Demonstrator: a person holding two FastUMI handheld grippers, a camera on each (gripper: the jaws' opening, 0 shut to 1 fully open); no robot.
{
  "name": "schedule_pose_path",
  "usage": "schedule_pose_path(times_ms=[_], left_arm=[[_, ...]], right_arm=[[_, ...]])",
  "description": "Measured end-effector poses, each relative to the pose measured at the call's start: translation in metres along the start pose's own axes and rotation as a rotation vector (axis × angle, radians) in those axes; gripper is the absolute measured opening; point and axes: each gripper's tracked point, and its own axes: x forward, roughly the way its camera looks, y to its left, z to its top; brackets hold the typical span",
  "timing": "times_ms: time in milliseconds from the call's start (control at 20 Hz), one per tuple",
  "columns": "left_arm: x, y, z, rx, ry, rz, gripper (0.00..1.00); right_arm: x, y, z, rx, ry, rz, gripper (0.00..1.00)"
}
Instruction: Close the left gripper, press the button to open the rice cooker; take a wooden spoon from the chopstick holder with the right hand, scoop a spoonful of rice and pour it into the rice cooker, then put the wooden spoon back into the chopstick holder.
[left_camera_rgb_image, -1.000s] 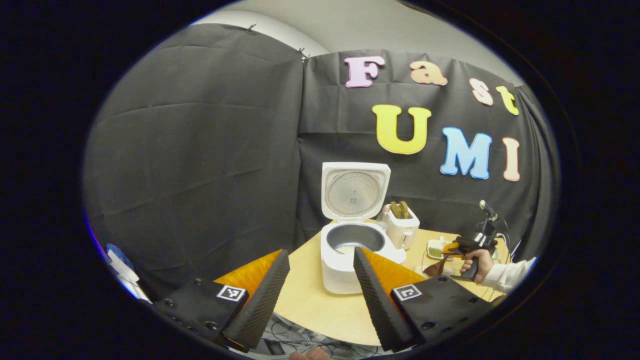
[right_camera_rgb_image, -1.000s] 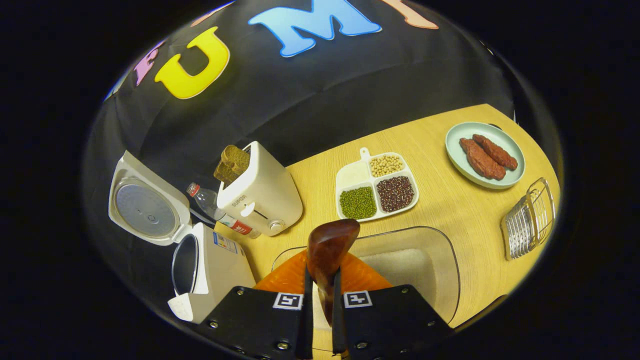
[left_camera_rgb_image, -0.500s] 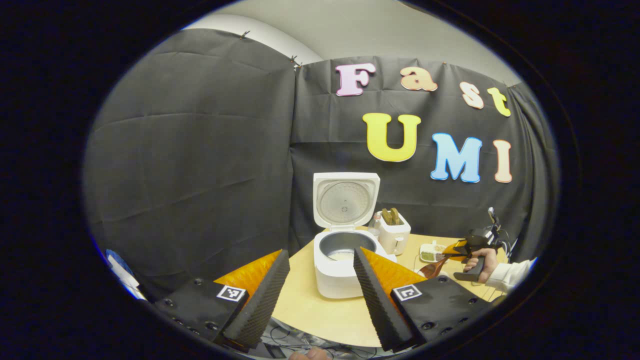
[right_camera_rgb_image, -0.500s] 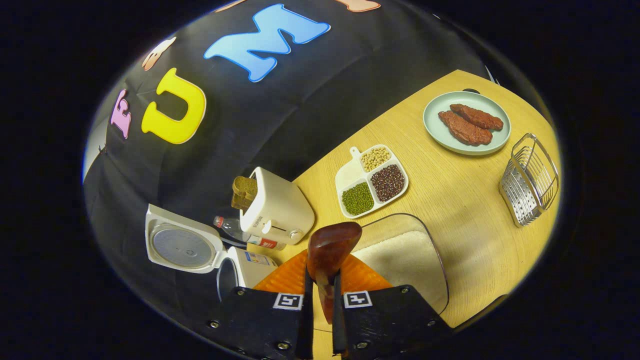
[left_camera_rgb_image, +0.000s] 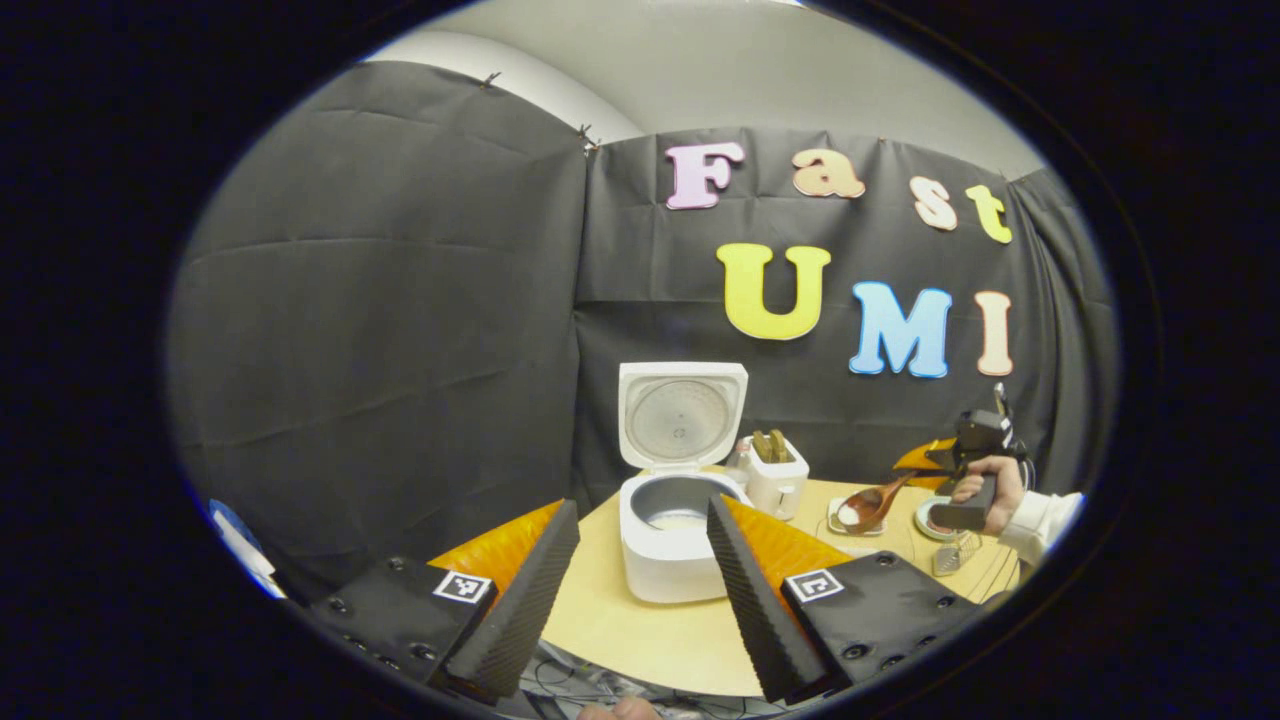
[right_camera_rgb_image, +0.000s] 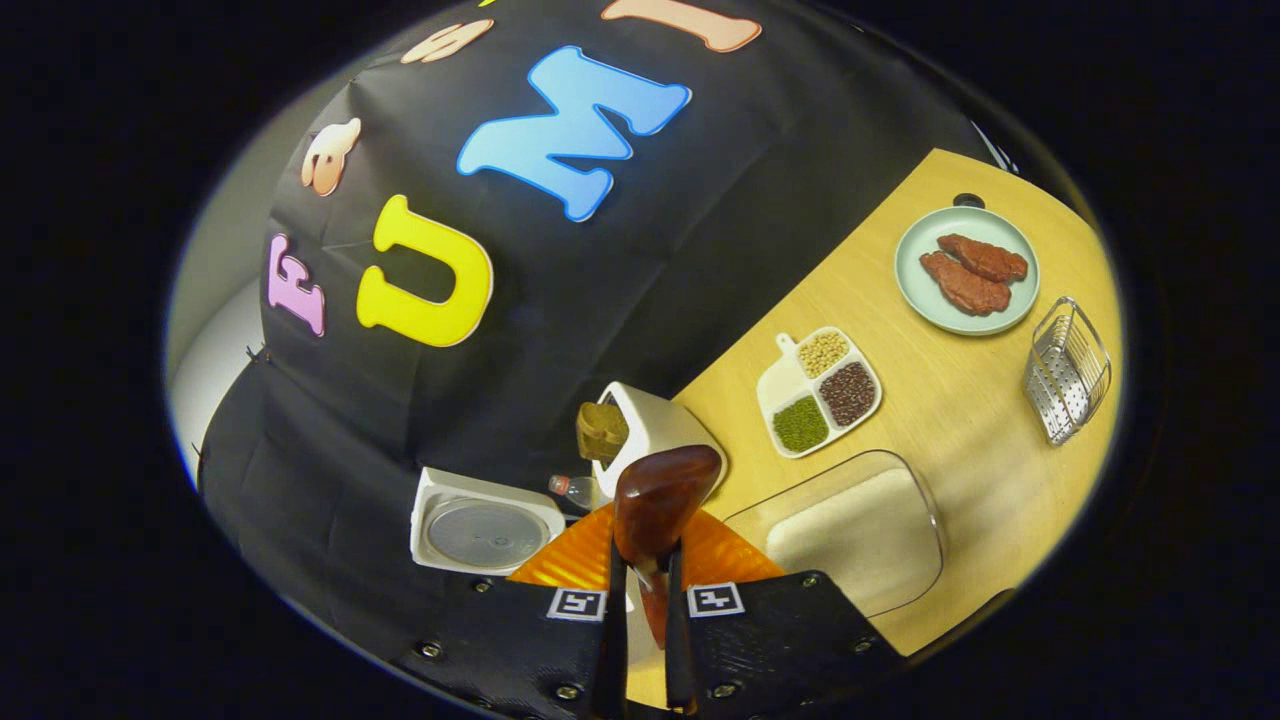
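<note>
Two grippers going here. Left gripper (left_camera_rgb_image: 640, 590) has its jaws spread wide with nothing between them, hanging back off the near edge of the surface (left_camera_rgb_image: 620, 630). Straight ahead at 12 o'clock from it sits the rice cooker (left_camera_rgb_image: 670, 530), lid flipped up, some white rice showing at the bottom of the inner pot.

Right gripper (right_camera_rgb_image: 640, 640) has its jaws pinching the handle of the wooden spoon (right_camera_rgb_image: 655, 500), bowl end sticking out forward. In the left gripper view that spoon (left_camera_rgb_image: 868, 505) is up in the air at about 3 o'clock from the cooker, with a white lump of rice in its bowl, held by a hand (left_camera_rgb_image: 985, 485) in a white sleeve.

From the right gripper view, the clear rice container (right_camera_rgb_image: 850, 530) is at roughly 4 o'clock from the spoon bowl, the toaster (right_camera_rgb_image: 650, 435) with bread in it just behind at 12, and the cooker's open lid (right_camera_rgb_image: 485, 530) at 9. Further out toward 2 o'clock: a divided dish of beans (right_camera_rgb_image: 820, 390), a plate (right_camera_rgb_image: 925, 300) with two reddish pieces of meat, and a wire basket (right_camera_rgb_image: 1068, 368) beside it.
</note>
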Motion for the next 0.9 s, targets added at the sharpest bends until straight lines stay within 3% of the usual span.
schedule_pose_path(times_ms=[200, 450, 850, 900], left_arm=[[-0.01, 0.018, 0.004, 0.006, -0.013, 0.036, 0.9], [-0.019, 0.036, 0.004, 0.003, -0.017, 0.086, 0.9], [-0.013, 0.062, -0.007, -0.019, 0.019, 0.16, 0.93], [-0.011, 0.066, -0.01, -0.02, 0.025, 0.172, 0.89]], right_arm=[[0.016, 0.062, -0.012, -0.026, 0.014, 0.09, 0.15], [0.054, 0.12, -0.054, -0.107, 0.069, 0.147, 0.15], [0.135, 0.147, -0.136, -0.34, 0.165, 0.123, 0.15], [0.144, 0.145, -0.144, -0.385, 0.176, 0.111, 0.15]])
